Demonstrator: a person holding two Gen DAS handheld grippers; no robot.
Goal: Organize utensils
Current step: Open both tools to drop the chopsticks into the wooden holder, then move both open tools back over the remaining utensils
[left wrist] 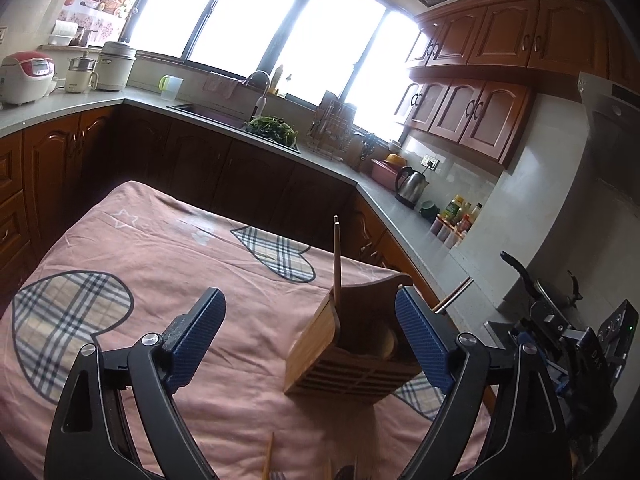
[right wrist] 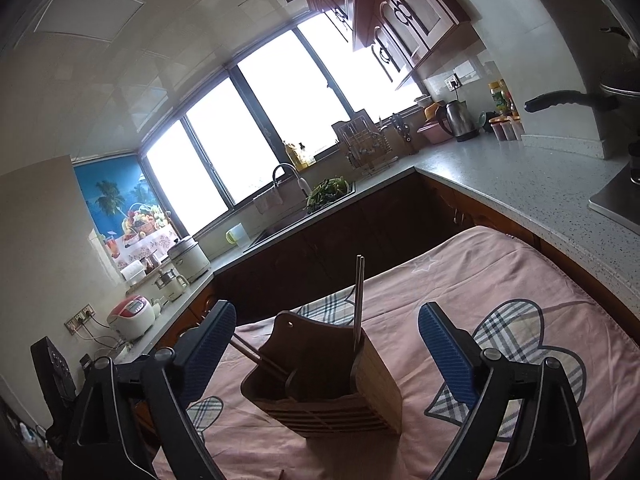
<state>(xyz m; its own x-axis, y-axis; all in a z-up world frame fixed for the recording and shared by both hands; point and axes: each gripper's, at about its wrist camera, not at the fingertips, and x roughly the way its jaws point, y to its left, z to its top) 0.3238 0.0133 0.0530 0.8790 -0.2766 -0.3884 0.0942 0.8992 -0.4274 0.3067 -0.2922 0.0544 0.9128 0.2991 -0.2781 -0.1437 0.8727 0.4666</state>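
A wooden utensil holder point(left wrist: 352, 344) stands on the pink cloth-covered table point(left wrist: 160, 240). It also shows in the right wrist view point(right wrist: 328, 384). A pair of chopsticks point(left wrist: 337, 264) stands upright in it, also in the right wrist view point(right wrist: 359, 300), and another utensil handle point(right wrist: 256, 356) leans out to the left. My left gripper point(left wrist: 310, 340) is open and empty, its right finger beside the holder. My right gripper point(right wrist: 326, 354) is open and empty, with a finger on each side of the holder, not touching it. Tips of more utensils point(left wrist: 267, 456) lie at the bottom edge of the left wrist view.
Kitchen counters point(right wrist: 520, 184) wrap around behind the table, with a sink point(left wrist: 212, 114), a kettle point(left wrist: 410, 186), bottles point(left wrist: 460, 212) and a rice cooker point(left wrist: 26, 76). The other gripper's body point(left wrist: 580, 344) is at the right in the left wrist view.
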